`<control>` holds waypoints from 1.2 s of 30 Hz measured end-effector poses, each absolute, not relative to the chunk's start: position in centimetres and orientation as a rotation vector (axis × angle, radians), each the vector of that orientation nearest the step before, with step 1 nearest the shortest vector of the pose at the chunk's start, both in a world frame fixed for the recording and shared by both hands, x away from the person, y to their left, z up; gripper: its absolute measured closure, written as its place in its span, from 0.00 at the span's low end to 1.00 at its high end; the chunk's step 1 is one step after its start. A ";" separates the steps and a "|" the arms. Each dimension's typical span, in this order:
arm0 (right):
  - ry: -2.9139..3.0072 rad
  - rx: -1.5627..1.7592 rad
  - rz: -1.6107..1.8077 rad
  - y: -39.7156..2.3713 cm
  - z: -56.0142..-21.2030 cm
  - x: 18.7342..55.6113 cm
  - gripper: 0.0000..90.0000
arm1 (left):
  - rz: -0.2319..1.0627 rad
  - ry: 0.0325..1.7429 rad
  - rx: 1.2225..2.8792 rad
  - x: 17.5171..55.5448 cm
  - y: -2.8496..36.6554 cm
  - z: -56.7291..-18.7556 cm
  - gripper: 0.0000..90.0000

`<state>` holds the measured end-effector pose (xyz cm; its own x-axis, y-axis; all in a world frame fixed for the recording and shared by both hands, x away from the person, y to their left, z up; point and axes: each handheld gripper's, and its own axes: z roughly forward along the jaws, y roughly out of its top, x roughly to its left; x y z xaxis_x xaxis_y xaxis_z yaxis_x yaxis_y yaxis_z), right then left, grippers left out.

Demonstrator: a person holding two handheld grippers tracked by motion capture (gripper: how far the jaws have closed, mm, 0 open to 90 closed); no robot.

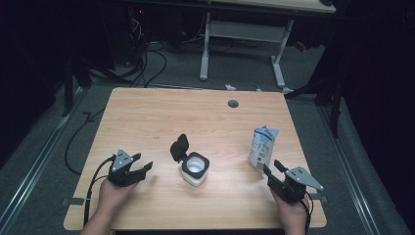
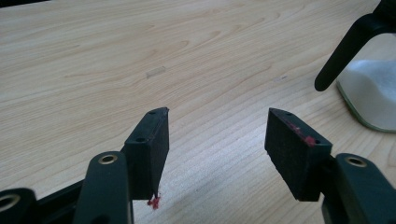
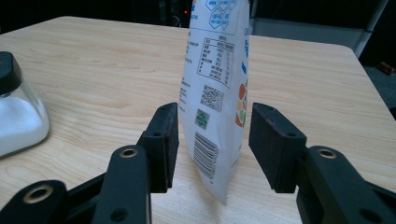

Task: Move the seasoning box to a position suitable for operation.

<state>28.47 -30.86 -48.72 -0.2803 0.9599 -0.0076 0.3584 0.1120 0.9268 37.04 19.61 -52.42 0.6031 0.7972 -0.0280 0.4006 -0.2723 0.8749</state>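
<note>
A person sits at a wooden table [image 1: 161, 115] with a gripper in each hand. The left gripper [image 1: 138, 170] rests low near the front left of the table, held by the left hand [image 1: 113, 195]; in the left gripper view its jaws stand well apart with only bare wood between them, and small red marks show on the pads [image 2: 293, 145].

Near the middle of the table stands a jar [image 1: 195, 169], clear with a black collar and white powder inside. Its black lid [image 1: 179, 147] is flipped open and tilts up at the back left. In the left gripper view the jar [image 2: 373, 88] sits off to the right, apart from the jaws.

At the right side a white pouch [image 1: 262, 146] with blue print stands upright. The right gripper [image 1: 272, 169], held by the right hand [image 1: 293, 215], is just beside its lower end. In the right gripper view the jaws are open on either side of the pouch [image 3: 217, 93], whose bottom edge sits between the pads [image 3: 275, 144]; the left pad looks close to the pouch, but whether it touches cannot be told. The jar [image 3: 18, 112] appears at the left edge of that view
</note>
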 end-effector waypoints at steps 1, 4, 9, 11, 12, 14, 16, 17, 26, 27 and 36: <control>1.728 1.297 1.160 -30.7 -48.7 28.4 0.60 | 0.531 0.959 1.891 37.1 19.6 -52.4 0.44; 1.731 1.293 1.160 -30.3 -48.6 28.3 0.60 | 0.529 0.962 1.892 37.2 19.5 -52.4 0.44; 1.743 1.277 1.166 -29.6 -48.3 28.1 0.60 | 0.515 0.960 1.903 37.4 19.2 -52.6 0.44; 1.753 1.267 1.174 -29.3 -48.2 28.1 0.60 | 0.516 0.962 1.899 37.4 19.1 -52.6 0.44; 1.756 1.262 1.178 -29.2 -48.2 28.1 0.60 | 0.516 0.959 1.900 37.4 19.1 -52.6 0.45; 1.759 1.258 1.184 -28.8 -48.2 28.1 0.61 | 0.503 0.952 1.902 37.4 19.1 -52.7 0.45; 1.765 1.255 1.190 -28.4 -48.2 28.1 0.61 | 0.493 0.949 1.902 37.4 19.0 -52.7 0.45; 1.772 1.246 1.191 -28.3 -48.2 28.2 0.61 | 0.490 0.947 1.900 37.4 19.0 -52.7 0.45; 1.838 1.193 1.165 -26.4 -48.8 28.5 0.59 | 0.478 0.983 1.897 37.3 19.3 -52.7 0.41; 1.850 1.190 1.161 -26.3 -48.9 28.6 0.59 | 0.473 0.991 1.890 37.3 19.4 -52.6 0.41; 1.915 1.152 1.164 -24.4 -49.6 29.4 0.58 | 0.482 1.015 1.886 36.8 19.8 -52.6 0.42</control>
